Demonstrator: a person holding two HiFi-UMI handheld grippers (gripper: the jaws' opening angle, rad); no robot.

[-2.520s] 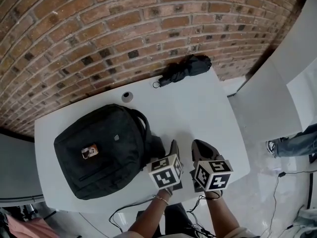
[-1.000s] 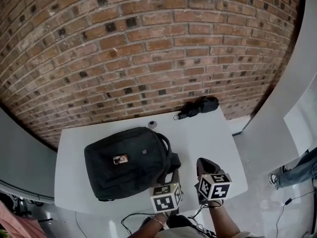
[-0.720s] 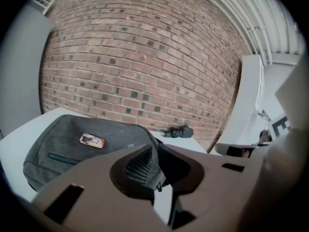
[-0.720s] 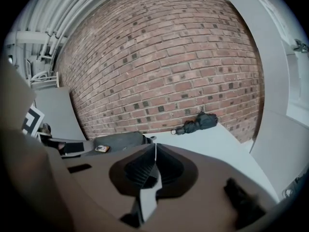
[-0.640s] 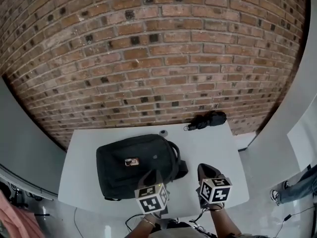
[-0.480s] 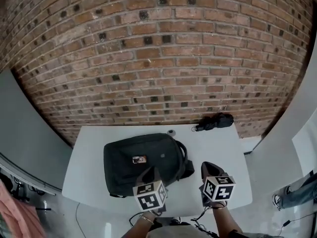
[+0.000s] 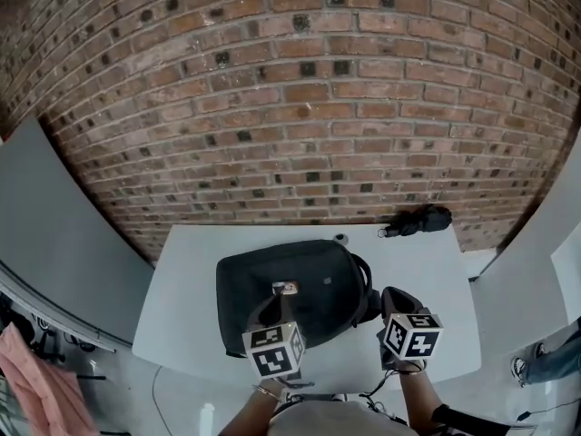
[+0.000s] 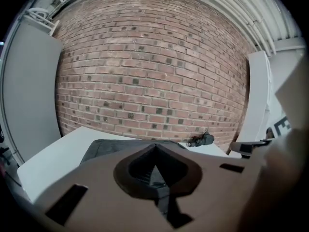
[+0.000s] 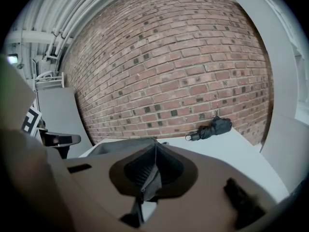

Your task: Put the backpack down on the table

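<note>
Lying flat on table [image 7: 182, 312] – backpack [image 7: 318, 275]; left gripper [image 7: 276, 300] just closed, empty – right gripper [image 7: 393, 296] shut too.

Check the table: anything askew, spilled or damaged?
Nothing stands out. The backpack lies flat on the table, and the folded umbrella sits at the table's far right corner. No spill or damage is visible.

I log the backpack [image 7: 318, 280] as black, with one small orange-tan patch [image 7: 284, 288] on its face. Table [image 7: 182, 321] white. Wall [image 7: 300, 107] red-brown brick, pale mortar lines, darker bricks dotted all through it. Folded umbrella [image 7: 419, 220] black. Left gripper [image 8: 155, 150] and right gripper [image 9: 155, 148] I read as tan-brown shells with dark pads; their cubes are white with black square markers. Panel [image 7: 54, 216] at left grey; cloth [image 7: 32, 375] in the corner pink
</note>
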